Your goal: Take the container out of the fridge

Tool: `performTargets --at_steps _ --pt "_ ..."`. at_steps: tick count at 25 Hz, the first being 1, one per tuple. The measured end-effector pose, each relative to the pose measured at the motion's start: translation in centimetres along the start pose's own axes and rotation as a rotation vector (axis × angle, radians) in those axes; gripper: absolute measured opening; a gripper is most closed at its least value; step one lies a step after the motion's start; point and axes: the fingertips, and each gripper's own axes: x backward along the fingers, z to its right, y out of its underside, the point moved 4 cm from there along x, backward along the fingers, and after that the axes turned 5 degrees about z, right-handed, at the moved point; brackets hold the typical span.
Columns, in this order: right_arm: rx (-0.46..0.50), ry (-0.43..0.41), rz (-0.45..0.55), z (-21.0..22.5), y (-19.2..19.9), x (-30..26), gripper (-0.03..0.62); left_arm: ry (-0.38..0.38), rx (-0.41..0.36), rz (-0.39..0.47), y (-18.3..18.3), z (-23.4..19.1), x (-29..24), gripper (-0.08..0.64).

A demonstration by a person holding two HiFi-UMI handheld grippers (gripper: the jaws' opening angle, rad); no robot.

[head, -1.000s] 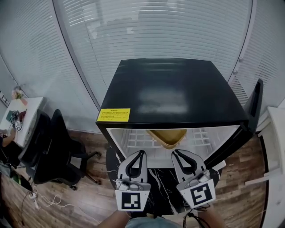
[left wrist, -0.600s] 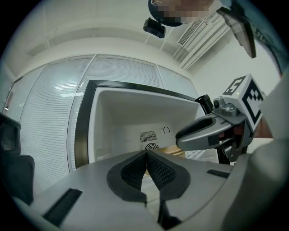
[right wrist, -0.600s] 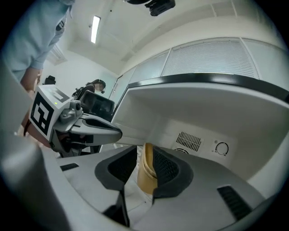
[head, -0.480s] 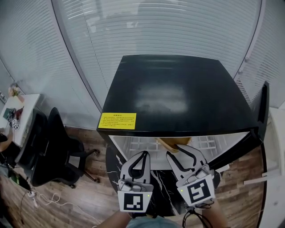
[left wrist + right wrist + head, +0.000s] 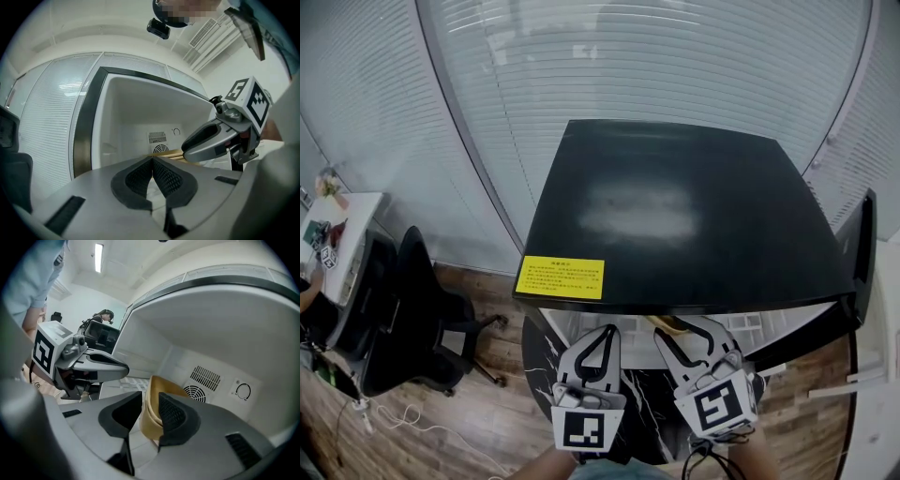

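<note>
Fridge point(image 5: 675, 206), open: tan container point(image 5: 151, 420) rim stands between right gripper point(image 5: 150, 399) jaws, just opened wide, one pad perhaps touching; left gripper point(image 5: 152, 161) jaws closed together, empty.

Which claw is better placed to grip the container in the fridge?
Right: the right claw has just opened its jaws astride the wall of the container; the left claw is shut and empty.

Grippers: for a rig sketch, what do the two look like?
Left gripper and right gripper: pale grey curved jaws, dark ribbed pads, a white cube with black square markers on each. The right's jaws have just opened, the rim of the container between them.
</note>
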Motion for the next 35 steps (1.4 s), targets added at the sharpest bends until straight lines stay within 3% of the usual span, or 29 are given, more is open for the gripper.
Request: performTargets --at_steps 3,18,35 --pt "0.023 -0.01 -0.039 0.2 0.1 -0.2 0.12 0.0 0.031 0.001 0.2 0.1 -0.3 0.017" --pt "0.151 -0.131 -0.225 -0.1 0.1 -0.8 0.074 0.025 0.037 0.02 0.1 0.1 -1.3 0.017" --pt "0.123 -0.06 -0.194 -0.4 0.1 0.4 0.046 0.017 0.018 0.053 -1.0 0.1 -0.9 0.017"
